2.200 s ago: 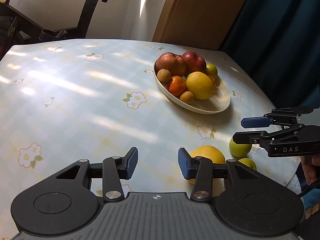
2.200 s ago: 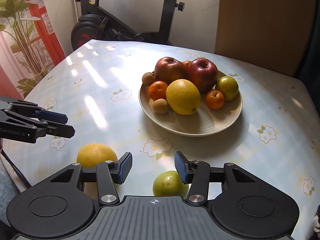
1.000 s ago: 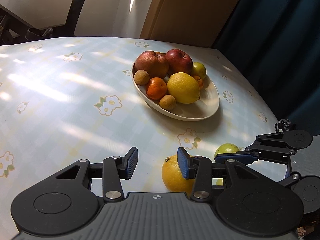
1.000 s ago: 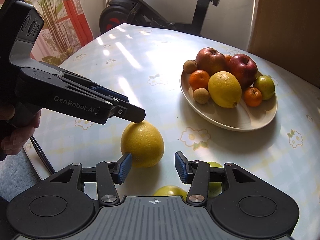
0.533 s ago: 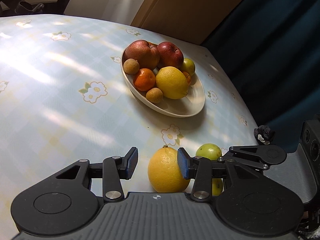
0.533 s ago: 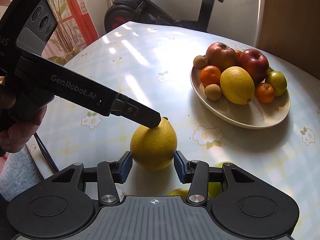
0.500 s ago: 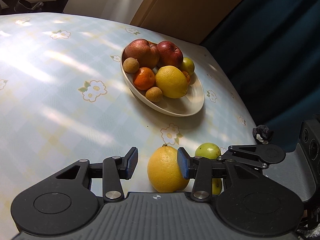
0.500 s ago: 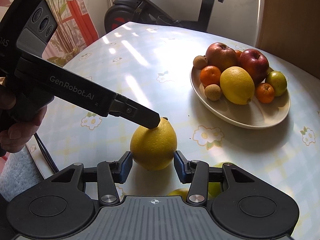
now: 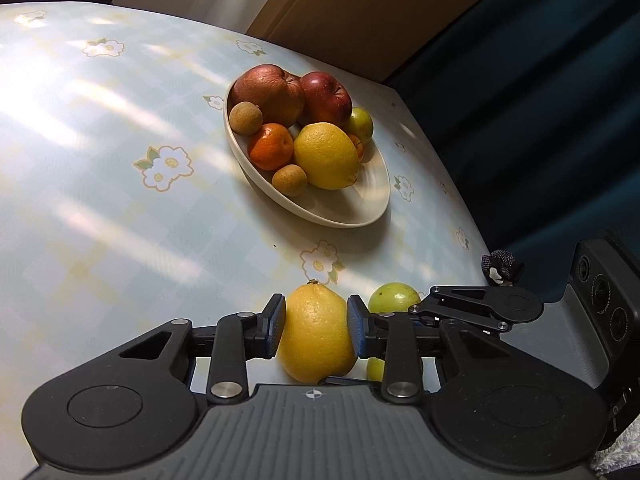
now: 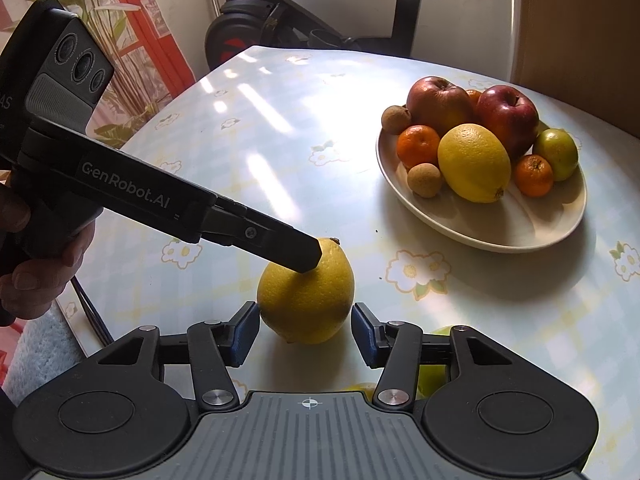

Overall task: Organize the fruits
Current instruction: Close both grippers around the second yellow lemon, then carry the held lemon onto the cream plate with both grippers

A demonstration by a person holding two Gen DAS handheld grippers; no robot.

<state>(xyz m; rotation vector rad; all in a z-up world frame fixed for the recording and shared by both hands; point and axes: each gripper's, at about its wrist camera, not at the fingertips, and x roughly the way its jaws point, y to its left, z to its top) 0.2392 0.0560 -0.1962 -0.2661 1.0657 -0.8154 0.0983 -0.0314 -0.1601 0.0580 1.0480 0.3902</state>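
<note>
L tongs (image 9: 316,329) closed on lemon (image 9: 317,336), stem up

Both handheld tools are matte black plastic with blue rubber pads (image 9: 275,326) on their fingers, silver pivot screws (image 10: 215,396) and a ribbed grey deck. At the left of the right wrist view, the left gripper (image 10: 308,258) bears white "GenRobot.AI" lettering and three round lenses (image 10: 82,66).

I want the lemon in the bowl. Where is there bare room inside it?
The bowl's near side is bare, between the rim and the big lemon. The far half is crowded with apples, oranges and small fruit.
</note>
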